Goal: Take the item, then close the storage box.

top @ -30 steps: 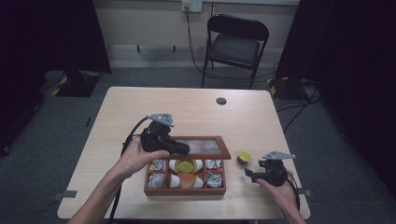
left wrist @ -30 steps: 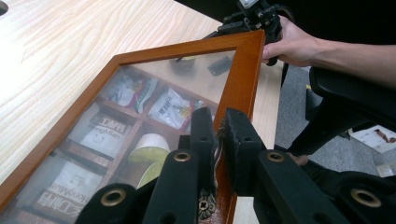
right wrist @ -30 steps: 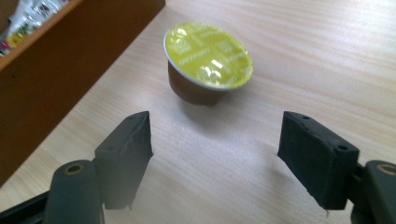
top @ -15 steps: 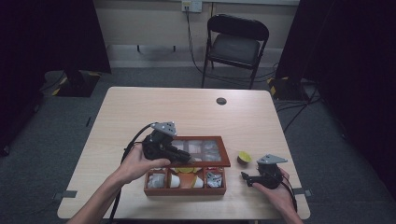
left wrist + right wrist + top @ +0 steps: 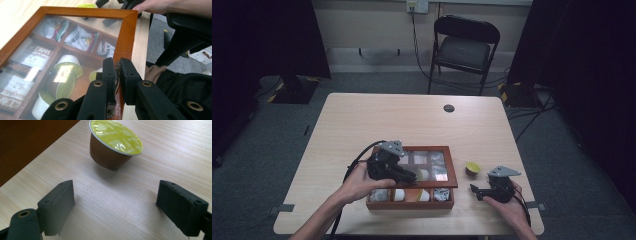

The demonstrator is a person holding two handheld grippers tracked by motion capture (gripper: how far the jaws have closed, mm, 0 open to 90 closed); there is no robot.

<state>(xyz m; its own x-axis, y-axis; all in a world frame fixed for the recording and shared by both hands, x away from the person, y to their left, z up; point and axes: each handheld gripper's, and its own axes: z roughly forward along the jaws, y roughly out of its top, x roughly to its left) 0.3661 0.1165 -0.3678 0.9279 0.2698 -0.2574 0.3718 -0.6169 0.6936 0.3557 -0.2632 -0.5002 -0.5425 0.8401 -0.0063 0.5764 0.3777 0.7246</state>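
The glass lid (image 5: 424, 162) of the brown wooden box (image 5: 412, 199) has come lower, pinched in the left gripper (image 5: 117, 72). The right gripper (image 5: 115, 202) has just been opening, empty, near the yellow-topped brown coffee pod (image 5: 113, 143) on the desk (image 5: 362, 120).

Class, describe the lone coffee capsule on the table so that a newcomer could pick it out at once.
Start at the wooden box with the glass lid near the table's front edge. Just right of it, the capsule sits alone on bare wood, before the open right gripper. Unlike the capsules inside the box, it is brown with a yellow-green foil top.

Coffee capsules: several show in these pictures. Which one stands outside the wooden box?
The yellow-lidded brown capsule on the bare table, right of the wooden box, before the open right claw. The others lie in the box's compartments under its glass lid.
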